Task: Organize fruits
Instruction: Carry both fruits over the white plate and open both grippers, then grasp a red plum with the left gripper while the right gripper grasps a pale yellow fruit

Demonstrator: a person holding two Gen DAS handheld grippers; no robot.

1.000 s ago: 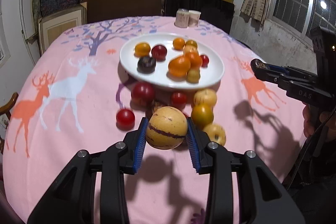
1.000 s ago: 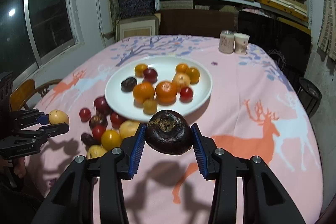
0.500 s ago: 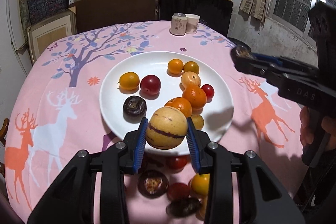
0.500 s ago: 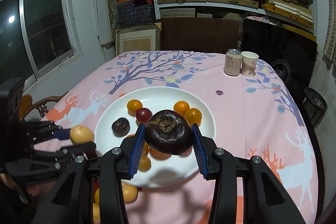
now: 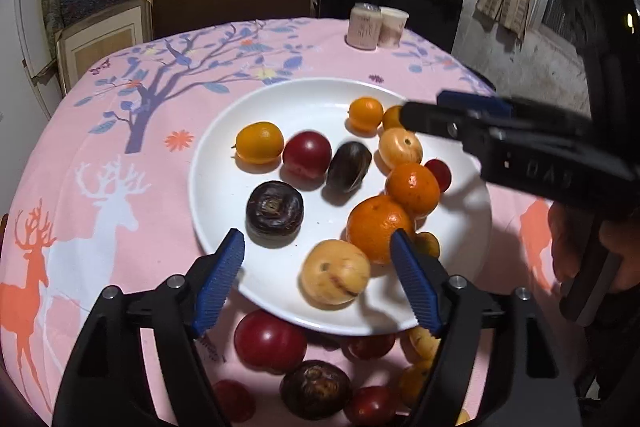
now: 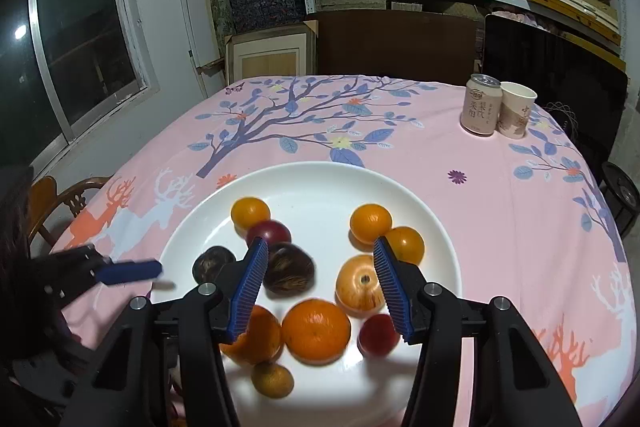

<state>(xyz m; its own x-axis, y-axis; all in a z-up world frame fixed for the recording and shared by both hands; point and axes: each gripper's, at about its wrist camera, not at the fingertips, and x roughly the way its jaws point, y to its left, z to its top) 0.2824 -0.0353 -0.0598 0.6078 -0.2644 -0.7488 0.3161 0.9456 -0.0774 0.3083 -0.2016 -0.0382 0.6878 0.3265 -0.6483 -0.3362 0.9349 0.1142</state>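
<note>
On the left we hold the left gripper [image 5: 316, 277] with its blue pads spread wide and nothing between them, poised over the near rim of the white plate [image 5: 224, 155]. Just ahead of that gap a pale yellow striped fruit [image 5: 335, 273] lies on the plate, touching a big orange [image 5: 378, 227] on its right, and to its left sits a dark, flattened purple fruit [image 5: 274, 213]. Farther in we see a dark oval fruit [image 5: 349, 166] beside a red plum [image 5: 307, 155]. Below the plate's near edge more fruit lies on the pink tablecloth [image 5: 120, 131], including a red plum [image 5: 270, 339] and a dark brown one [image 5: 316, 395]. To the right, our right gripper [image 6: 320, 281] also stands parted and empty above the plate, the dark oval fruit just inside its left pad. Beyond the plate on the right, a can [image 6: 480, 105] and a paper cup [image 6: 516, 115] stand side by side.
</note>
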